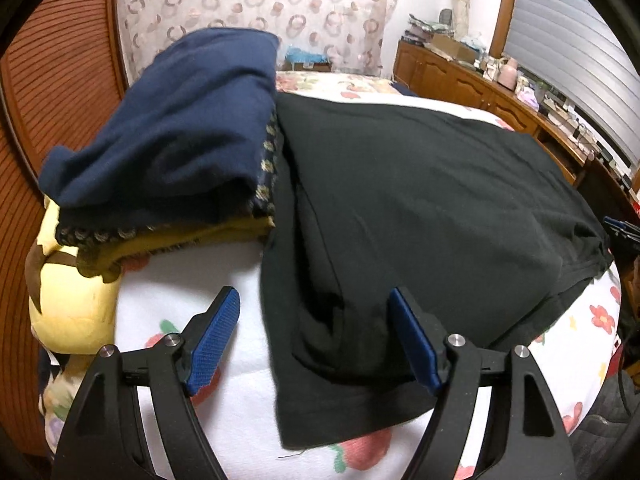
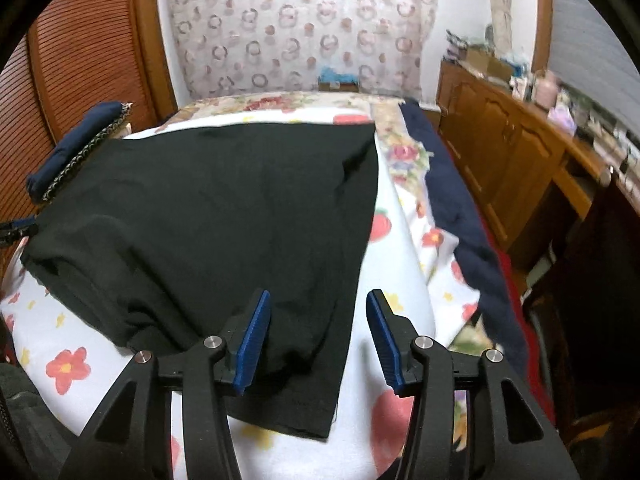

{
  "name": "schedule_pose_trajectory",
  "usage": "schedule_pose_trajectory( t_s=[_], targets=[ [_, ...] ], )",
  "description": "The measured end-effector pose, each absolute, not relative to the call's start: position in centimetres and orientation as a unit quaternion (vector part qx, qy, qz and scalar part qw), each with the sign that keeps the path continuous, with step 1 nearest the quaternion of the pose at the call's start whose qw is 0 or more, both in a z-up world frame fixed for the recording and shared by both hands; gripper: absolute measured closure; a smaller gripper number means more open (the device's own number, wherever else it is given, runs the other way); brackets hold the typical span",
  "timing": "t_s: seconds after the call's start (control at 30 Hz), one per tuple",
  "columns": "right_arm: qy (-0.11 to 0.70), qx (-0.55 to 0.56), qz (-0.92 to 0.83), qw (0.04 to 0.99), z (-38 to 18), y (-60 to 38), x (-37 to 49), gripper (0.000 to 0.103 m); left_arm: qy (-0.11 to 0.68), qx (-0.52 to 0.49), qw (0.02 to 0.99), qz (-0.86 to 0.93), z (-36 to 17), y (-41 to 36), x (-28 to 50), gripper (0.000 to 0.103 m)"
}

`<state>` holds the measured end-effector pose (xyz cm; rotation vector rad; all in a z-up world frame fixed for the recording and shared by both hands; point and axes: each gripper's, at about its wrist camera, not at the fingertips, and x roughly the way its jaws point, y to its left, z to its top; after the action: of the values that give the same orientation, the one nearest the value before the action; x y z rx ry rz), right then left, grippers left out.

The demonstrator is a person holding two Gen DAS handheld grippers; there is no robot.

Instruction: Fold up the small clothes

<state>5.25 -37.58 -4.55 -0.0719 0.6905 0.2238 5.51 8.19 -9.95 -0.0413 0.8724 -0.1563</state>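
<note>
The black garment (image 1: 420, 208) lies spread on the flowered bedsheet (image 1: 168, 288), folded at least once but still large. Beside it a pile of folded clothes (image 1: 168, 152) is finished. The left gripper (image 1: 316, 340) is wide open over one near corner, the right gripper (image 2: 318, 340) half open over the other; both hold nothing.

A: Garment (image 1: 420, 200) plain black. Bedsheet (image 1: 248, 272) white, red flowers.
B: Stack: navy cloth (image 1: 180, 132) over dark gold-dotted piece (image 1: 269, 148), mustard layer (image 1: 224, 232). Gripper pads (image 2: 254, 340) blue.
</note>
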Motion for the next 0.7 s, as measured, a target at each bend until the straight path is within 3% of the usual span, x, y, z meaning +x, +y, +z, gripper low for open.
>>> schedule_pose_trajectory(
  t_s=[0.27, 0.37, 0.7],
  targets=[
    [0.324, -0.04, 0.115, 0.938, -4.3, -36.1, 5.6, 0.051, 0.432, -0.016, 0.899, -0.069, -10.9, 7.9, 5.4, 0.025],
    [0.315, -0.058, 0.135, 0.938, -5.0, -34.4, 5.9, 0.044, 0.428, -0.011, 0.902, -0.063, -11.0, 7.6, 5.2, 0.025],
    [0.312, -0.044, 0.142, 0.938, -7.8, -33.0, 5.1, 0.043, 0.421, -0.007, 0.905, -0.062, -11.1, 7.6, 4.9, 0.028]
  ],
)
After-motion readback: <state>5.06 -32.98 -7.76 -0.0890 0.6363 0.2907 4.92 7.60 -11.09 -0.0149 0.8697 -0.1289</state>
